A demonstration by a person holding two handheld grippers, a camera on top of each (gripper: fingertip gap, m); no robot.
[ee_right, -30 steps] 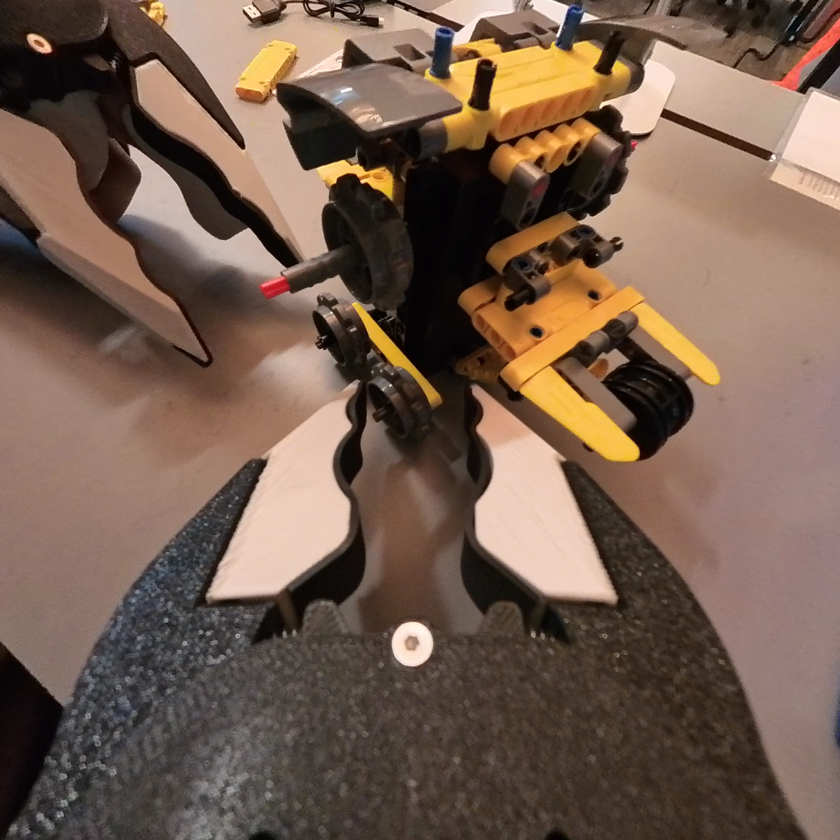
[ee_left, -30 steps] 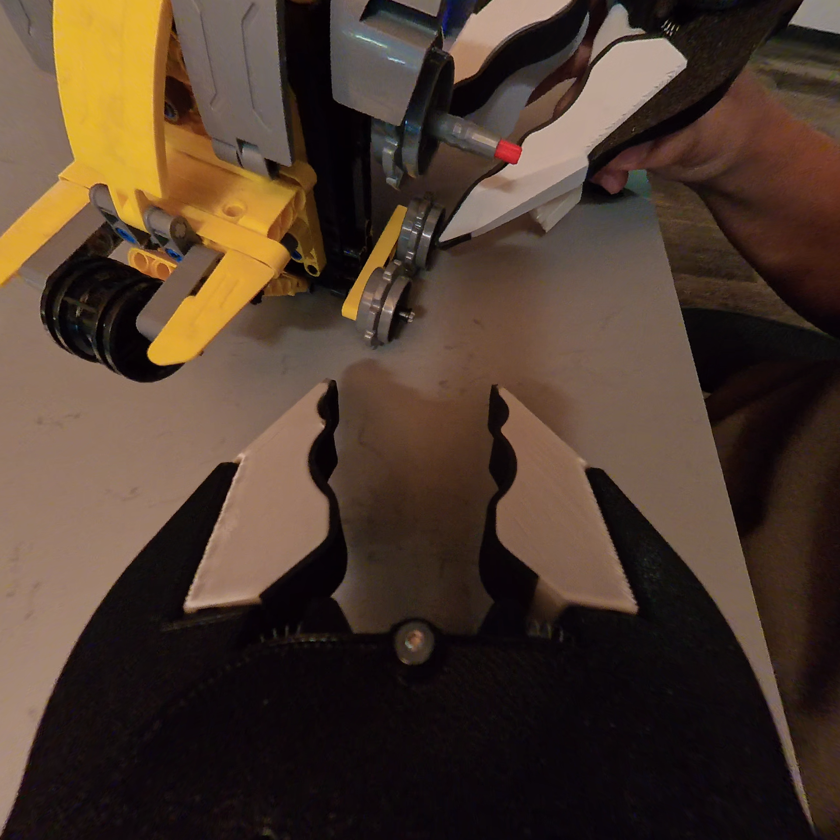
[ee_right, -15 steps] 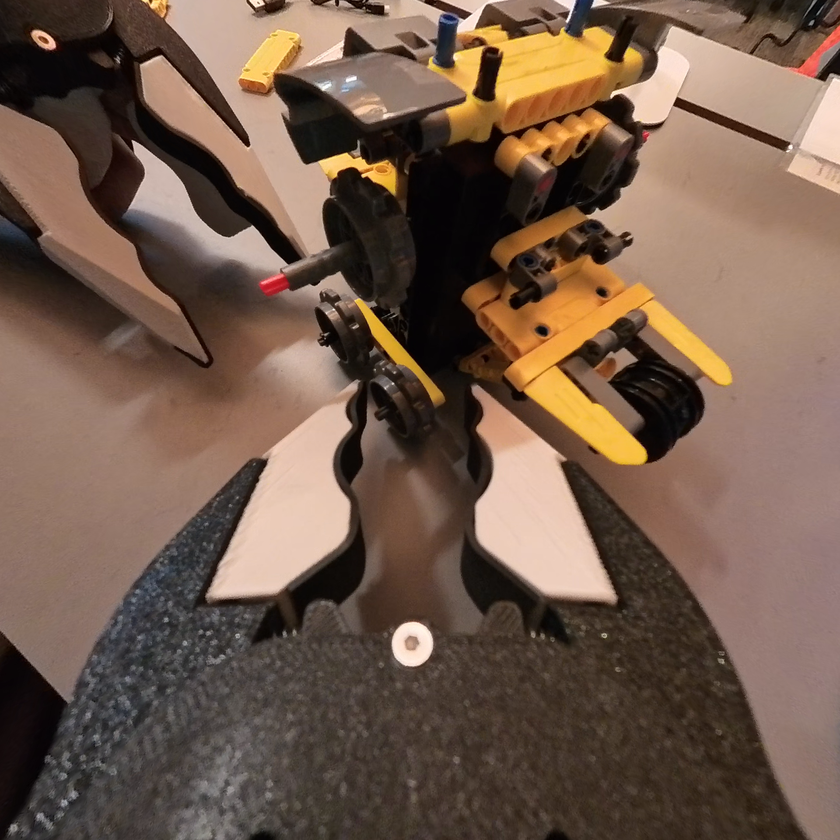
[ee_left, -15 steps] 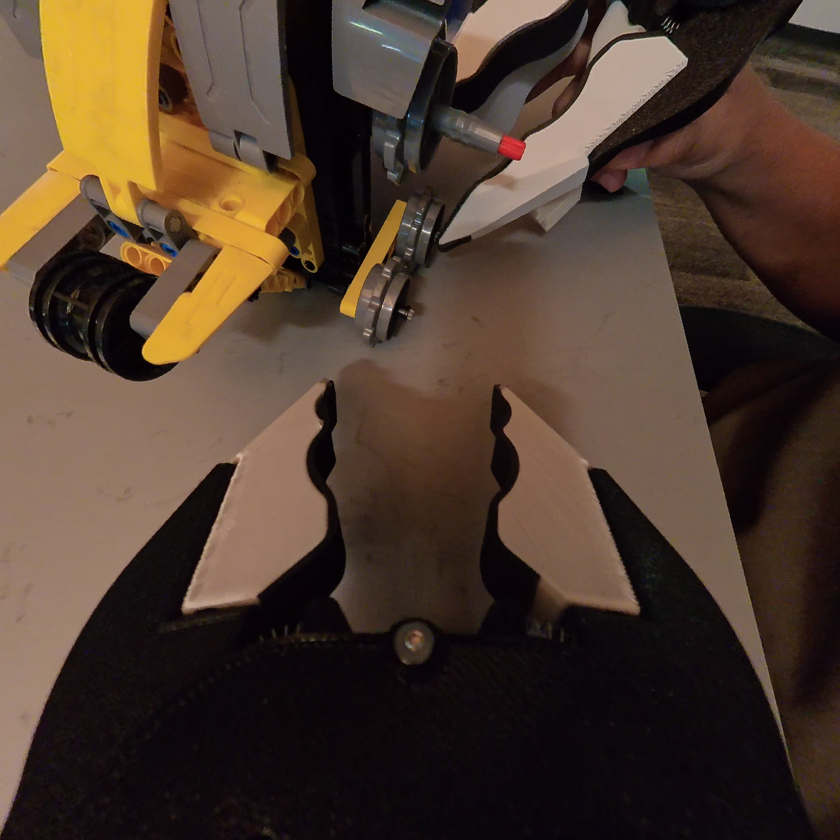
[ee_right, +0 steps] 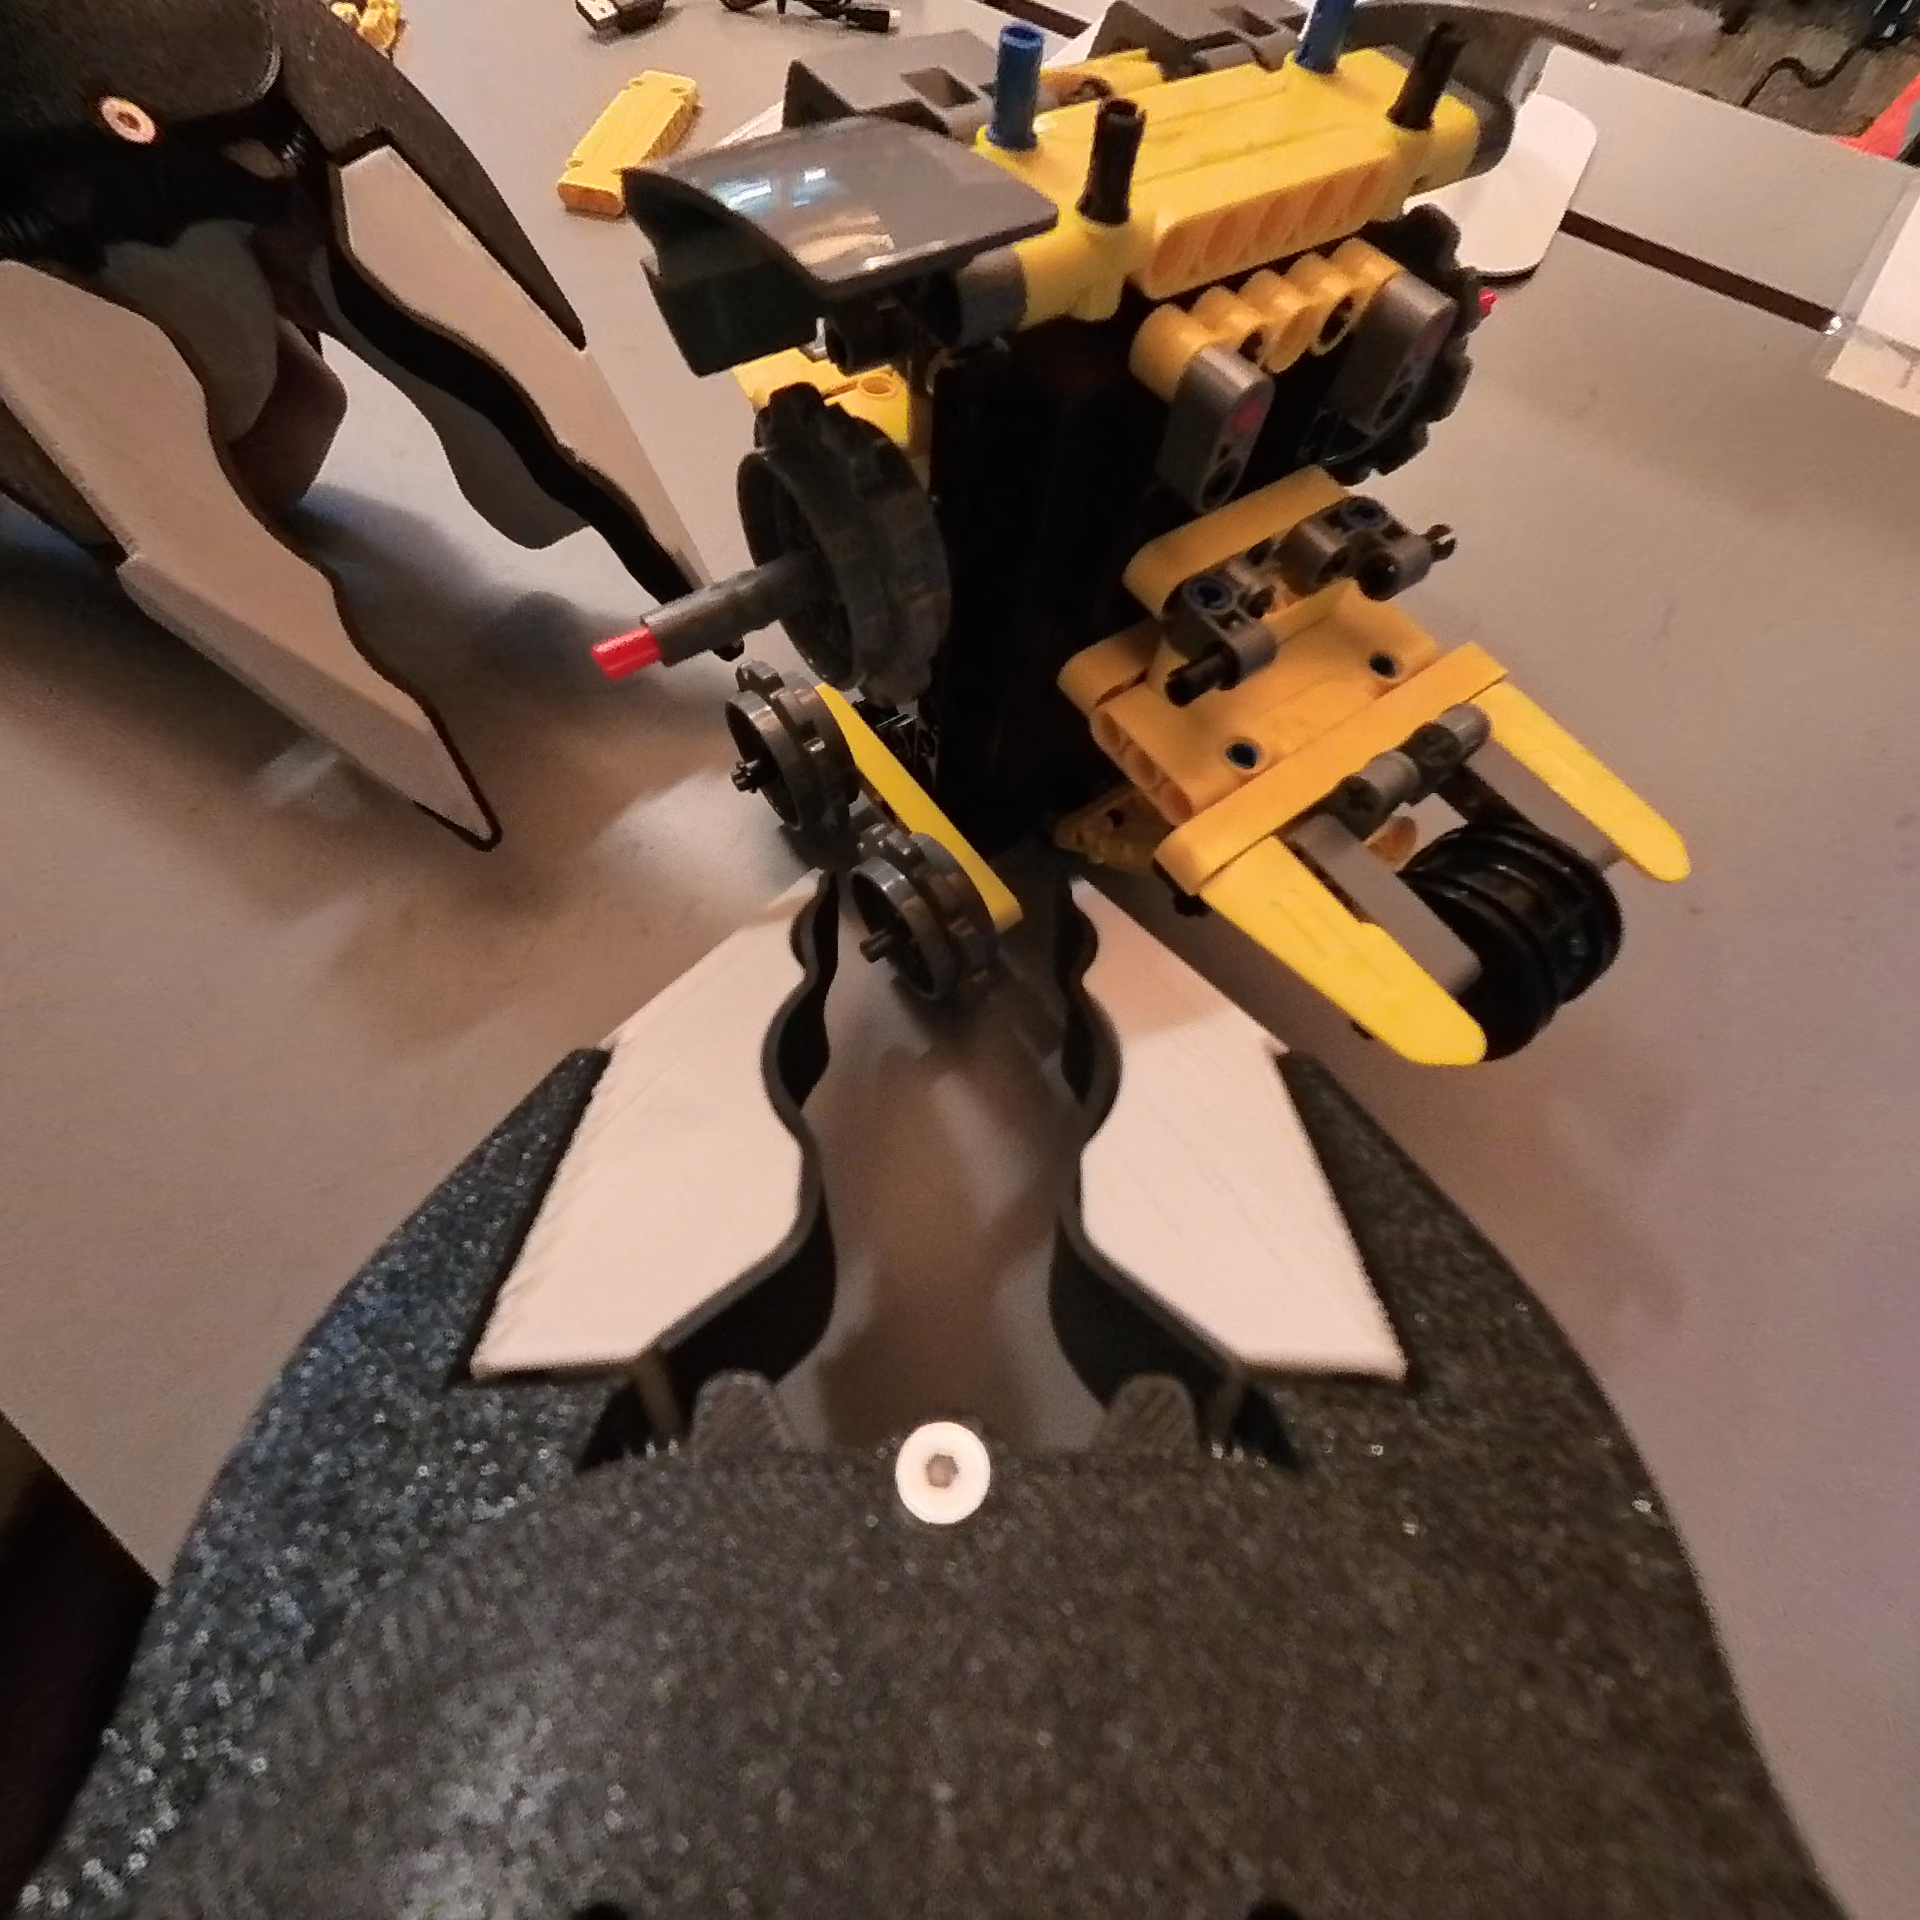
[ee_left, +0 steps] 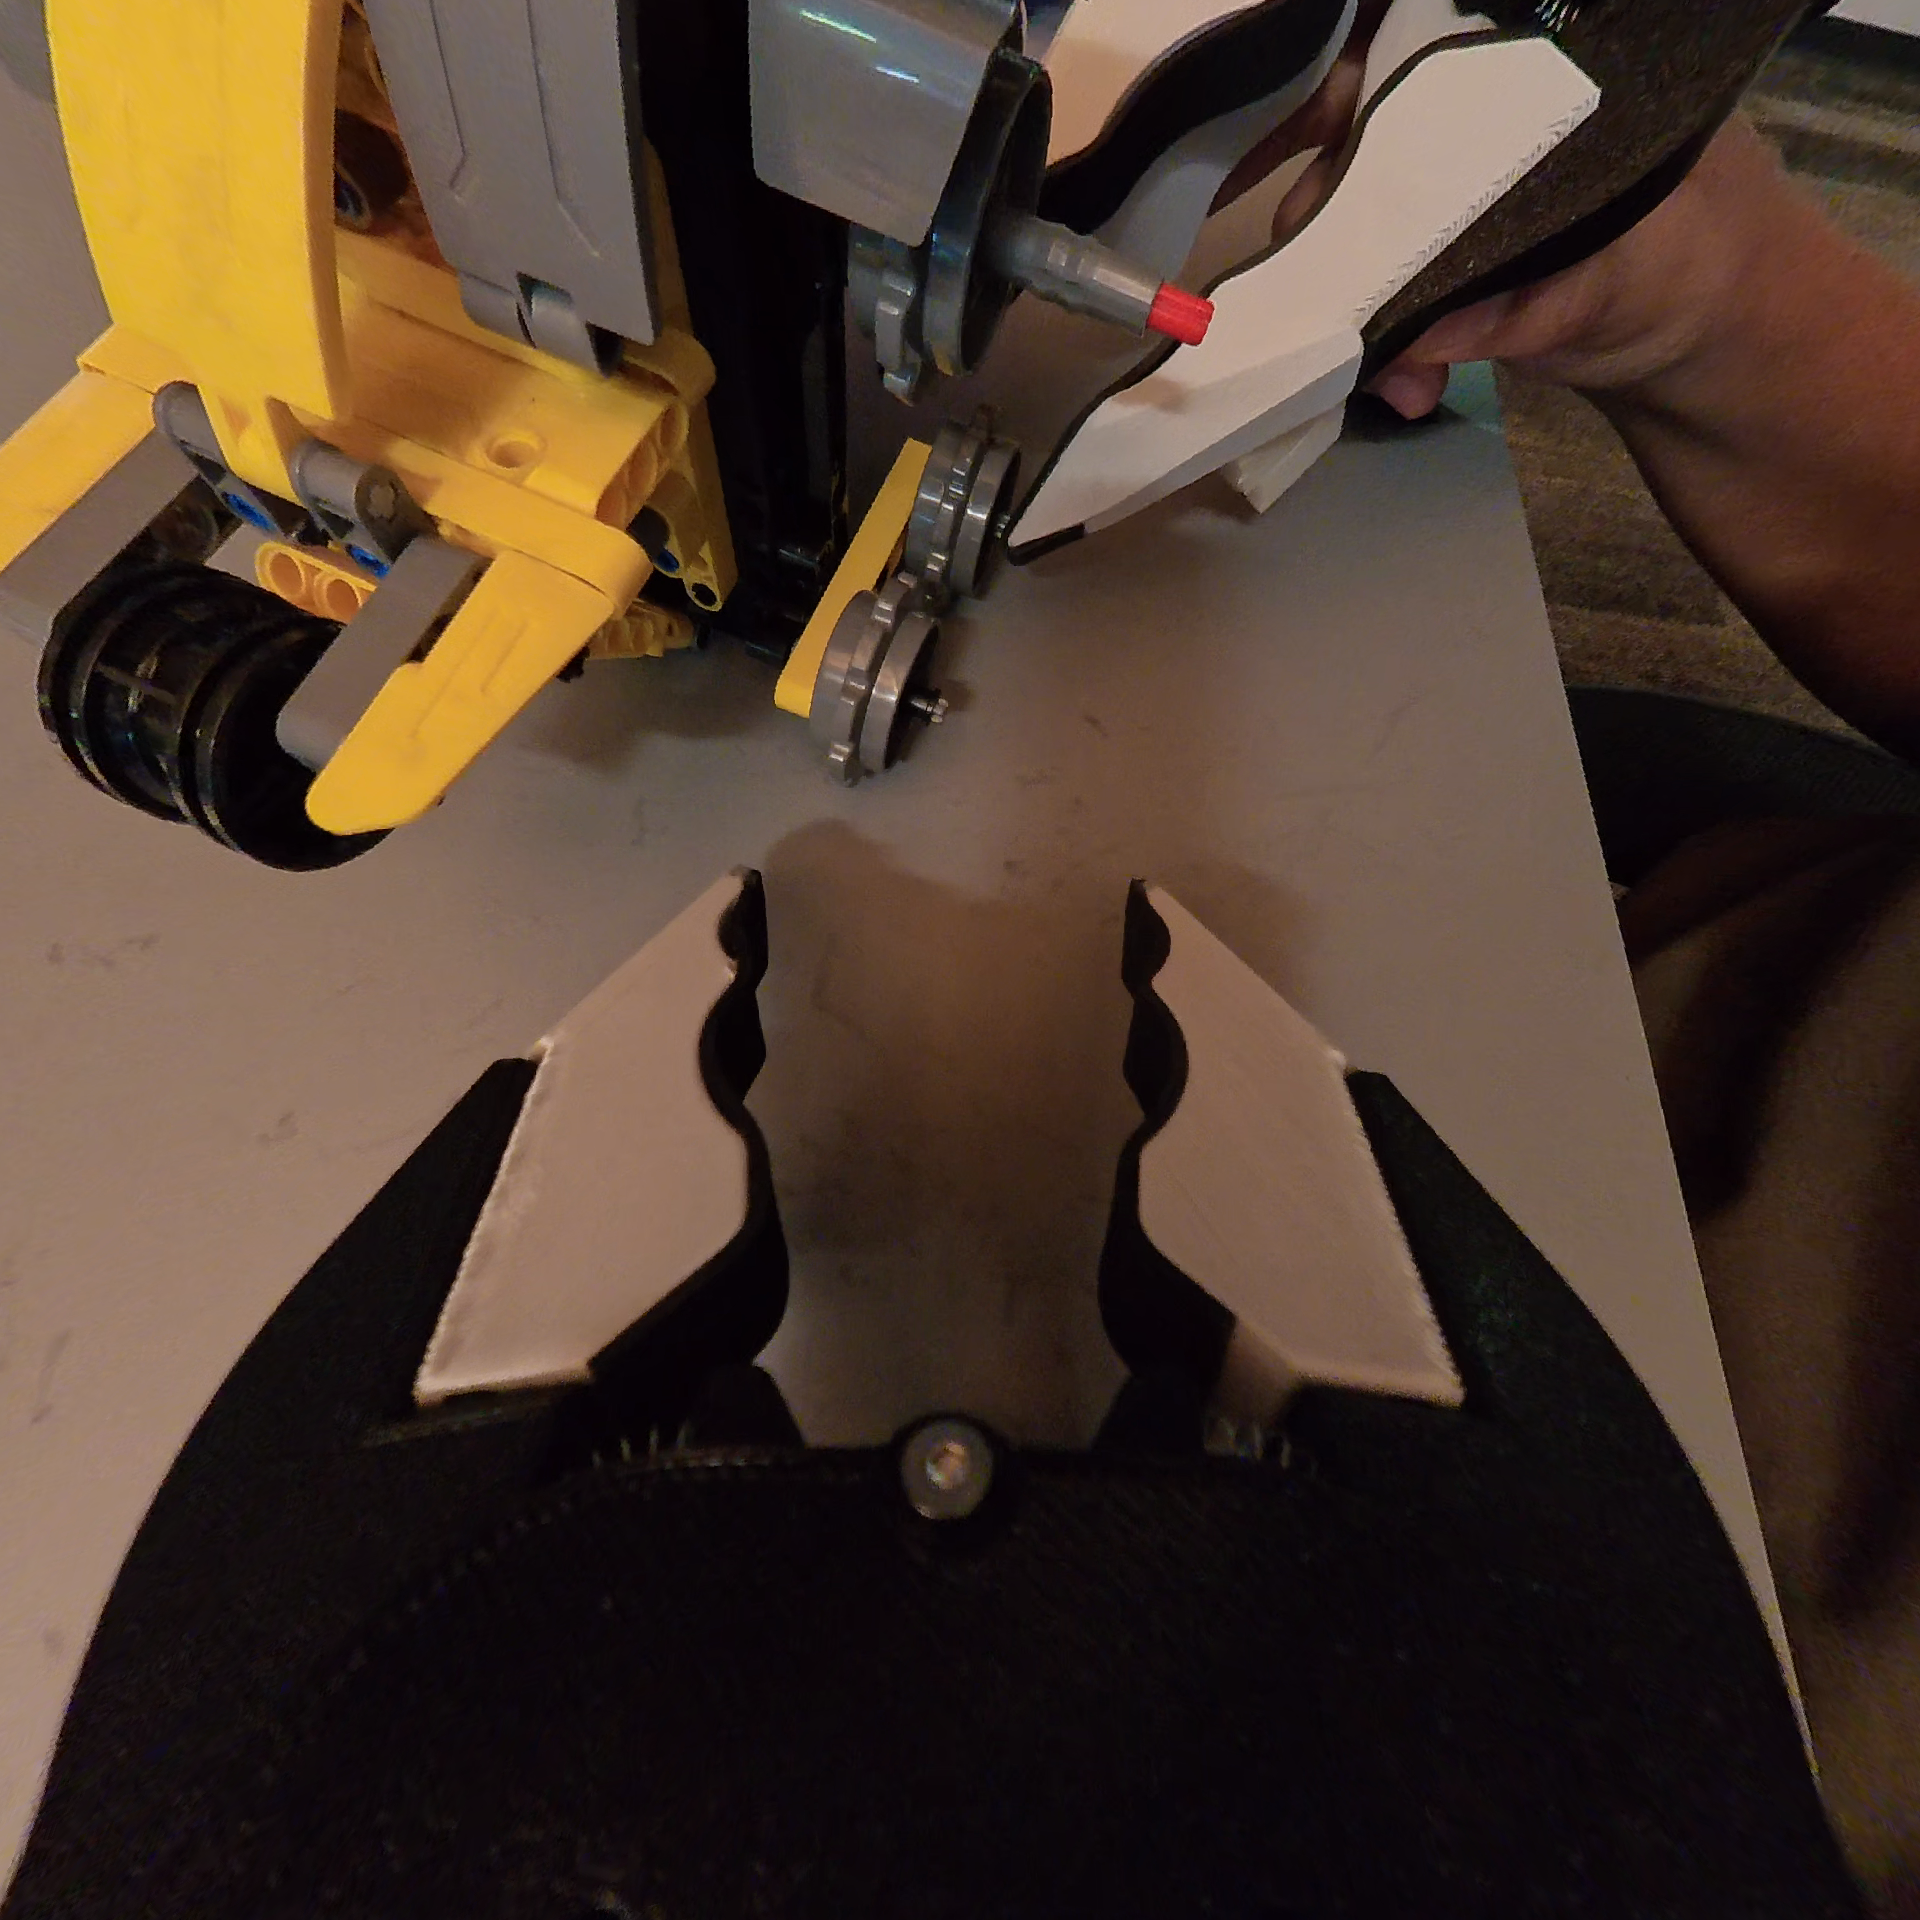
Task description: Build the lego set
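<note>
**Two grippers spread, both off the model**

Your right gripper (ee_right: pixel 951 904) stands spread, its tips flanking the lower gray wheel (ee_right: pixel 925 920) of the yellow brick model (ee_right: pixel 1195 540) near the table (ee_right: pixel 260 935) edge. Your left gripper (ee_left: pixel 940 894) is spread and empty, short of it. The red-tipped axle (ee_right: pixel 675 634) points sideways toward your left gripper. Only the right wrist view shows the model's top.

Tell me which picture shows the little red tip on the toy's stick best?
The left wrist view shows it best: the red tip is big, bright and sharp, on a grey stick in front of the right gripper's white finger. In the right wrist view the red tip is smaller and dimmer, pointing left over the table.
</note>
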